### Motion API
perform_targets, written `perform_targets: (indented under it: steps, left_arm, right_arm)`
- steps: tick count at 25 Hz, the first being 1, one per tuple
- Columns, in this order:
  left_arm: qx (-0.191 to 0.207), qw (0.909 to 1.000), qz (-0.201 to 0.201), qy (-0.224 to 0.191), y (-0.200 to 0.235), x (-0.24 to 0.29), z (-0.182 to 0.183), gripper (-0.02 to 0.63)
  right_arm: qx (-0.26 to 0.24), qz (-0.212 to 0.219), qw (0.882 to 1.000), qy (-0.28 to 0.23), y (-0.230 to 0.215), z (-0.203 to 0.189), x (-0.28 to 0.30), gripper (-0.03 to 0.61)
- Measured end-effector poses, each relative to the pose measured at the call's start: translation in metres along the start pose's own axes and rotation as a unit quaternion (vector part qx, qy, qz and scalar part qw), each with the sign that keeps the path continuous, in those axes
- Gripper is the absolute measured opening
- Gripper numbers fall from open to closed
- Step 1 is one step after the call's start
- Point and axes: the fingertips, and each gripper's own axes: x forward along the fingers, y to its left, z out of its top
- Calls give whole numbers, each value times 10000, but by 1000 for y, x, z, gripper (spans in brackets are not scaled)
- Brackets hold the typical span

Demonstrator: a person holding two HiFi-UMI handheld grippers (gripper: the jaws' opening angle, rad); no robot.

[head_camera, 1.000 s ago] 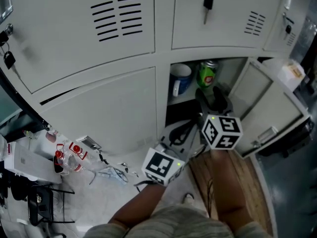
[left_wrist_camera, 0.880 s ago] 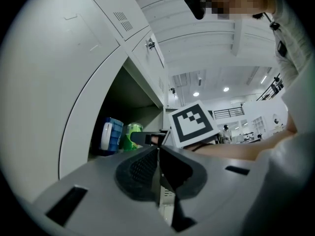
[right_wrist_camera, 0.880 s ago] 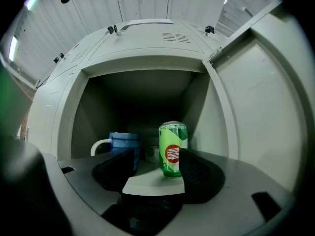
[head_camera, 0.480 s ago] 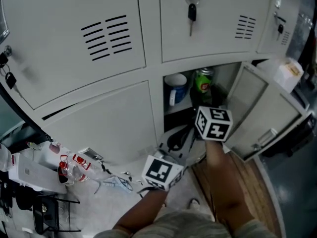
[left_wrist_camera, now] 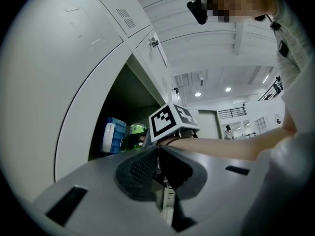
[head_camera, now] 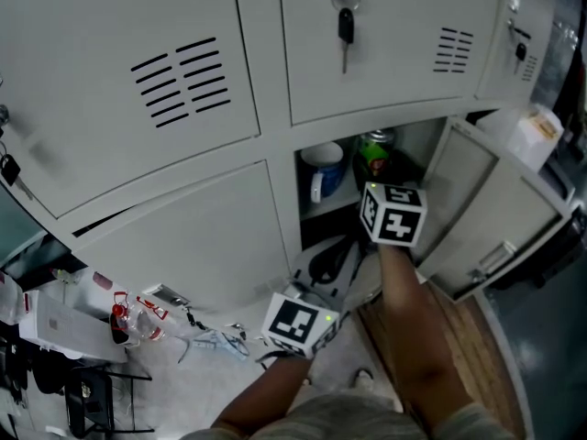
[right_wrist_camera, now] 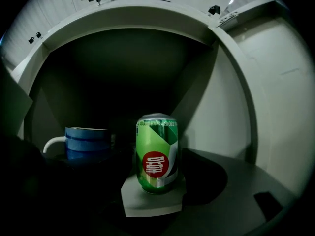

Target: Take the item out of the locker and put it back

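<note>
Sheet metal, painted pale grey and smooth, forms the open locker compartment (right_wrist_camera: 224, 100), a boxy hollow whose back is lost in shadow. Inside it we see the can (right_wrist_camera: 157, 154), an upright cylinder of glossy green metal with slanted white bands and a round red emblem. It stands on a flat pale ledge (right_wrist_camera: 147, 204) near the compartment's mouth. Toward the compartment's left wall sits a mug (right_wrist_camera: 87, 144), squat and round, glazed blue with darker rings, its white loop handle turned outward.

At the compartment's mouth the right gripper (head_camera: 383, 191) points in. Its jaws have just been opening and stand spread wide, with the can in line between them and no pad pressing on it. The right pad shows as a dark, matt, rounded shape, and the left one is swallowed by shadow.

Outside the compartment and below its mouth hangs the left gripper (left_wrist_camera: 158, 161), jaws pressed together with nothing between them. Its pads are dark with a fine grid texture, set in smooth grey shells.

On the compartment's right side the door (head_camera: 481, 204), a flat panel, stands swung open. Above the compartment a black-headed key (head_camera: 345, 27) hangs from a lock.
</note>
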Motion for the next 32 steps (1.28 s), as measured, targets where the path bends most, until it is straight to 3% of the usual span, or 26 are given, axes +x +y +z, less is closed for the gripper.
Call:
perform_targets:
  steps: [9,32]
  left_arm:
    - [-34,10000,44,32,6,3,-2,4]
    - [-23,9998,178,56,8,2,-4,5]
  right_arm:
    - [-202,49,9994,289,0,-9,18,291]
    - [-137,519,9984,-171,5,-4,3,290]
